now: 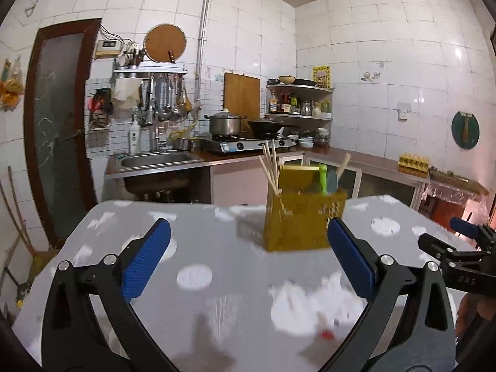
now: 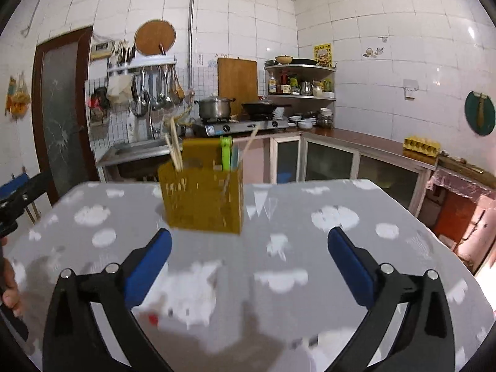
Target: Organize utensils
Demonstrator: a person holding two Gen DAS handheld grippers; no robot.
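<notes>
A mustard-yellow utensil holder [image 1: 302, 221] stands upright on the grey table with white cloud shapes [image 1: 198, 238]. It holds wooden chopsticks [image 1: 269, 170], a green utensil [image 1: 323, 177] and a grey-blue one. My left gripper [image 1: 248, 245] is open and empty, just short of the holder. My right gripper [image 2: 249, 248] is open and empty, with the holder [image 2: 203, 200] ahead and to its left on the table [image 2: 310, 248]. The right gripper also shows at the right edge of the left wrist view [image 1: 458, 248]. The views are blurred.
A small red thing [image 1: 327, 334] lies on the table near me, too blurred to name. Behind the table run a sink [image 1: 155, 159], a gas stove with a pot [image 1: 224, 124] and a wok, and a counter with an egg tray [image 1: 414, 162].
</notes>
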